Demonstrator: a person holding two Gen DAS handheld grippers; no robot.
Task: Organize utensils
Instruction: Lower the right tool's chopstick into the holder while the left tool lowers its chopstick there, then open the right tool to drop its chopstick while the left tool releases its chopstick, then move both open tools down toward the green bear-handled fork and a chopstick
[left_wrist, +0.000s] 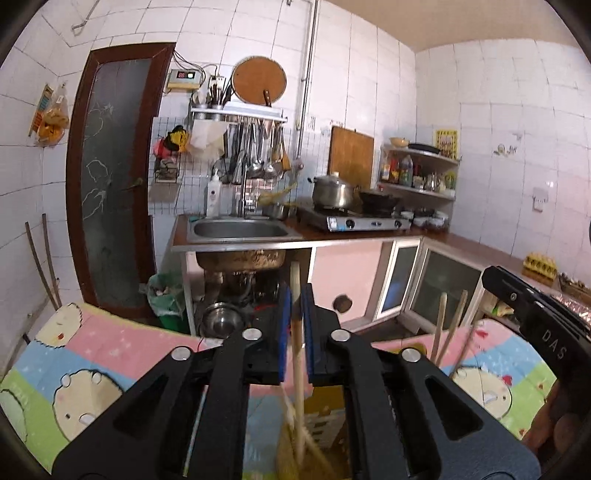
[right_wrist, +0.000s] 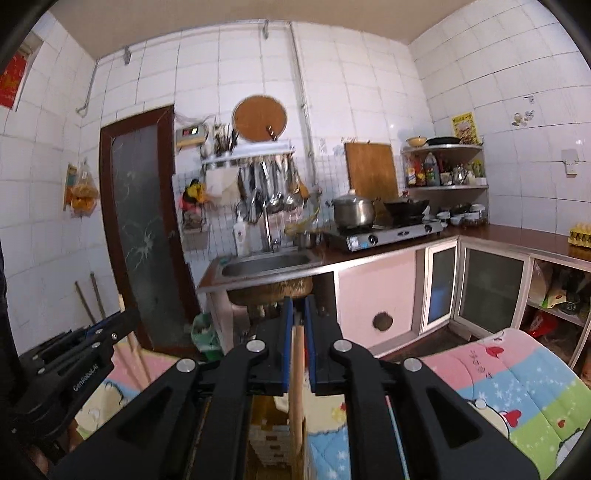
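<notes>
In the left wrist view my left gripper (left_wrist: 296, 291) has a pale wooden chopstick (left_wrist: 297, 350) upright between its blue pads. A thin gap shows beside the stick, so the pads stand slightly open. Its lower end is blurred over a brownish box (left_wrist: 325, 417). In the right wrist view my right gripper (right_wrist: 299, 306) is shut on a wooden stick (right_wrist: 296, 369) that hangs down over the same box (right_wrist: 273, 424). From there the left gripper (right_wrist: 125, 317) is at the left with sticks (right_wrist: 135, 354) through it. Several sticks (left_wrist: 448, 325) stand beside the right gripper (left_wrist: 495, 280).
A cartoon-printed quilt (left_wrist: 92, 354) in pink, blue and green covers the surface under both grippers. Beyond it are a steel sink (left_wrist: 240, 229), a gas stove (left_wrist: 354, 221) with pots, a hanging utensil rack (left_wrist: 255, 147), corner shelves (left_wrist: 421, 166) and a dark door (left_wrist: 110, 177).
</notes>
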